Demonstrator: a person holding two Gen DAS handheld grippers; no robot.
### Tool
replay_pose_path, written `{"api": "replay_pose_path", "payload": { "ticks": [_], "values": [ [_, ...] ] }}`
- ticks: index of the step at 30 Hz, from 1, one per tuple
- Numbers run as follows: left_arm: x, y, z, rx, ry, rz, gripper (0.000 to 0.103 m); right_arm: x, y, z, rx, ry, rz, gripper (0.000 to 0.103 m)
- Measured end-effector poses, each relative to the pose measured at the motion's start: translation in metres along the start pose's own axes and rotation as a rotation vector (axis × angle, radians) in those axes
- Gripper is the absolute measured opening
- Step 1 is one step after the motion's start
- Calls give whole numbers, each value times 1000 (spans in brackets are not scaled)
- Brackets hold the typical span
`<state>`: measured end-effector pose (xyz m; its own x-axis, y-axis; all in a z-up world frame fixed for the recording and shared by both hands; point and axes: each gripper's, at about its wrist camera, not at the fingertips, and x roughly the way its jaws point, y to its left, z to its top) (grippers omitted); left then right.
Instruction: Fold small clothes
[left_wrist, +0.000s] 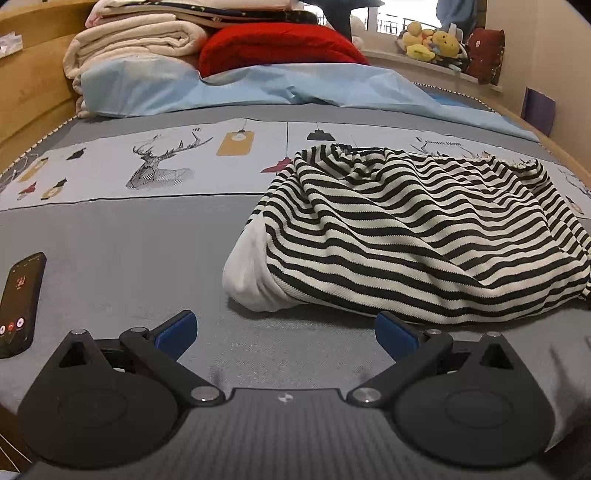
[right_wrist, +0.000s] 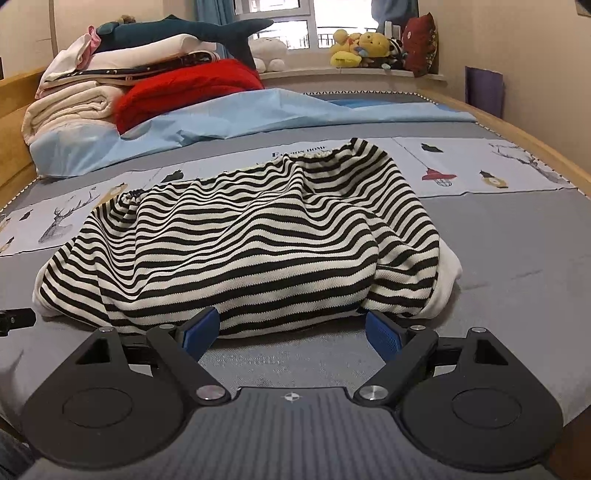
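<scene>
**Q:** What do your two wrist cameras show?

**A:** My left gripper (left_wrist: 286, 334) sits low in its frame, blue fingers spread wide with nothing between them, over the grey bedspread (left_wrist: 110, 258). The striped garment (left_wrist: 406, 229), black and white and rumpled, lies at centre right of that view, with a white lining bulging out at its lower left end. My right gripper (right_wrist: 291, 330) is also spread apart and empty; its fingertips sit right at the near hem of the same garment, which fills the middle of that frame.

**Q:** Does one view hold anything the other lacks?

**A:** Only the left view shows a phone (left_wrist: 20, 302), screen lit, at the left edge on the bedspread. Only the right view shows a dark plush shark (right_wrist: 177, 31) atop the folded blankets (right_wrist: 74, 99) in the upper left. Both show the red bedding (left_wrist: 273, 48), light blue sheet (left_wrist: 229, 88) and yellow plush toys (right_wrist: 360, 48) on the windowsill.
</scene>
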<state>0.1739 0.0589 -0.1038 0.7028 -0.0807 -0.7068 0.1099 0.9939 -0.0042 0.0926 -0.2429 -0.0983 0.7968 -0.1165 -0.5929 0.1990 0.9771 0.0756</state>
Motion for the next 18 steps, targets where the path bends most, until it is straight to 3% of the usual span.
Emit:
{"api": "replay_pose_path", "payload": {
  "ticks": [7,11,15,18],
  "values": [
    [3,0,4,-12,1,3,103,7,-4,0,20,31,-10,87],
    [6,5,9,-31,0,56,103,12,-11,-1,70,55,-17,87],
    [9,26,26,-131,-6,88,103,20,-46,-2,343,96,-17,87],
    [8,42,38,-172,-45,123,103,19,-78,-6,579,77,-12,87]
  ]
}}
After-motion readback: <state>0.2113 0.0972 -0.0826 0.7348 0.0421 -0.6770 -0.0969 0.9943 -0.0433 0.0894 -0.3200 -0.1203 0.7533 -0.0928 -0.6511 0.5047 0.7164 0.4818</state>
